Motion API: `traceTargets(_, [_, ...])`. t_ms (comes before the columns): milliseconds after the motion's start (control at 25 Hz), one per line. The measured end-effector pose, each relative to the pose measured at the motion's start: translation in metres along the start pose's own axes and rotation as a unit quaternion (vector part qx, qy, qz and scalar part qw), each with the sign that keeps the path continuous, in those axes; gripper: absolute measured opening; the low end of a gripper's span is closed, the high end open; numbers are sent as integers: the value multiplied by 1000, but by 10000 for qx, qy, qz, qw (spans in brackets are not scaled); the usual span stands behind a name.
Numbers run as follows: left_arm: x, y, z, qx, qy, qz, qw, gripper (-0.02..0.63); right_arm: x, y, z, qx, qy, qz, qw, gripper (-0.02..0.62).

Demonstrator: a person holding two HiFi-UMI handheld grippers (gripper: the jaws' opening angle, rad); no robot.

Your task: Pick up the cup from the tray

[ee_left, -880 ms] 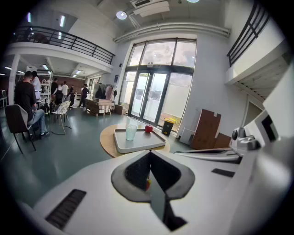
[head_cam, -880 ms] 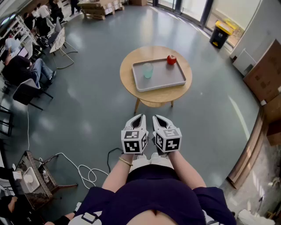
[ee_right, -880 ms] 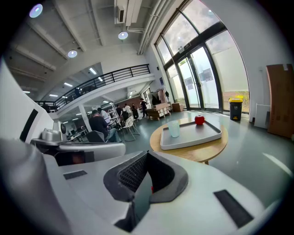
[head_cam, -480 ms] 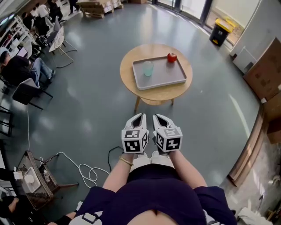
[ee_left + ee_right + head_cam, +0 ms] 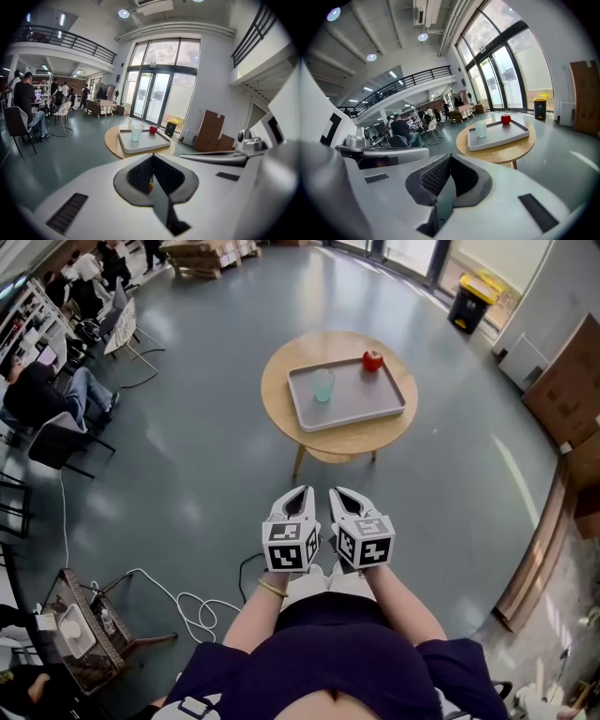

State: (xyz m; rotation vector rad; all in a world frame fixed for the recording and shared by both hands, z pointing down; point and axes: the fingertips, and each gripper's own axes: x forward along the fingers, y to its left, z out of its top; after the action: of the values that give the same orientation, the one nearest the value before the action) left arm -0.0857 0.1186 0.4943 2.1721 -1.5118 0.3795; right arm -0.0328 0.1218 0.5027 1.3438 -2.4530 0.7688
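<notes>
Head view: the cup point(image 5: 323, 384) stands on the tray point(image 5: 366, 411), far ahead. The left gripper point(image 5: 301, 491) and right gripper point(image 5: 336, 491) are both pressed together, holding nothing. Best to walk close first, then spread one wide around the cup.

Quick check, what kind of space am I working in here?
Probably an open office or workshop hall: a white mezzanine balcony with black railing, tall glass entrance doors, and people seated at desks.
</notes>
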Motion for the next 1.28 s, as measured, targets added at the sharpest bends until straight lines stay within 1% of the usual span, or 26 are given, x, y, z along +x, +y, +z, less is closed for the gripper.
traceTargets(160, [-3, 14, -5, -2, 50, -64, 10000, 8, 7, 8, -6, 101, 5, -75, 9999, 9])
traceTargets(360, [3, 21, -9, 15, 126, -154, 9998, 8, 10, 6, -8, 132, 36, -202, 9997, 9])
traceTargets(560, [19, 22, -5, 0, 177, -217, 9996, 8, 19, -5, 0, 177, 25, -278, 9995, 9])
traceTargets(800, [46, 33, 9, 22, 160, -168, 9997, 8, 44, -17, 17, 109, -5, -208, 9997, 9])
traceTargets(960, [75, 39, 21, 22, 125, -116, 9999, 8, 67, -39, 36, -59, -54, -204, 9998, 9])
traceTargets(1120, [112, 43, 40, 63, 111, -85, 9999, 8, 93, -73, 65, -49, -142, -229, 9996, 9])
traceTargets(1280, [148, 50, 63, -26, 61, -13, 10000, 8, 118, -102, 92, -57, -127, -212, 9997, 9])
